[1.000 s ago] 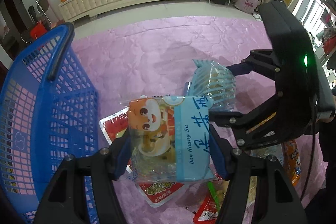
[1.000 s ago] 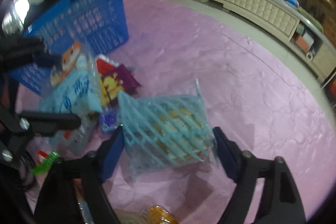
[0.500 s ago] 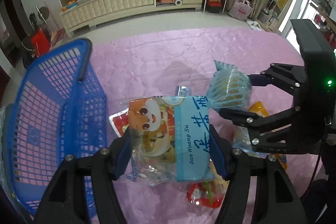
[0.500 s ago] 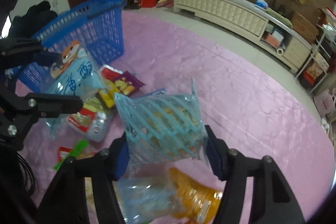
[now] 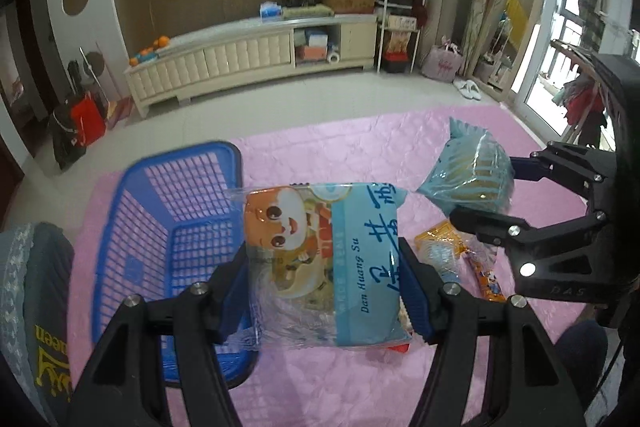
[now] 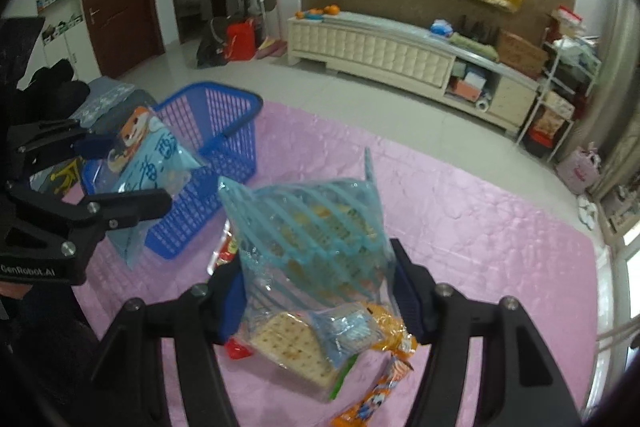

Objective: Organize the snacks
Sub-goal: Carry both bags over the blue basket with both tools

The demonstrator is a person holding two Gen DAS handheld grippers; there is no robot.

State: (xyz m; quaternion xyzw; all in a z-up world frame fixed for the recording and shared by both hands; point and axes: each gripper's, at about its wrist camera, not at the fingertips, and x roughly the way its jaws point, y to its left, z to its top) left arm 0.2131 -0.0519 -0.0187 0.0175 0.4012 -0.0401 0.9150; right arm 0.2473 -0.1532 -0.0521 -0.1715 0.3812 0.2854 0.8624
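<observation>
Both packets aloft, basket off to the left

Nearest the left wrist camera, the left gripper (image 5: 326, 267) stands about half open, its blue pads pressed on the two sides of the cartoon snack bag (image 5: 324, 259), which hangs clear of the pink mat (image 5: 352, 155). The bag's long axis runs away from the camera along the fingers, with the printed face turned up.

Just beyond and to the left of that bag sits the blue basket (image 5: 132, 211), mouth up, and in this view nothing shows inside it. The bag's left edge already overlaps the basket's near right corner, so the drop seems to call for a short carry leftward and forward, not a long reach.

On the other side, the right gripper (image 6: 316, 287) pinches the striped blue cracker bag (image 6: 316, 227); its jaws have just been closing a little on the packet. That bag stands tilted, its sealed tip pointing up and away. From here the basket (image 6: 216, 131) lies farther off, up and to the left, beyond the left gripper (image 6: 124, 171).

By my reading the left hand is nearer the basket and ought to go first. Loose packets (image 6: 316, 343) lie on the mat below the right gripper's fingers.
</observation>
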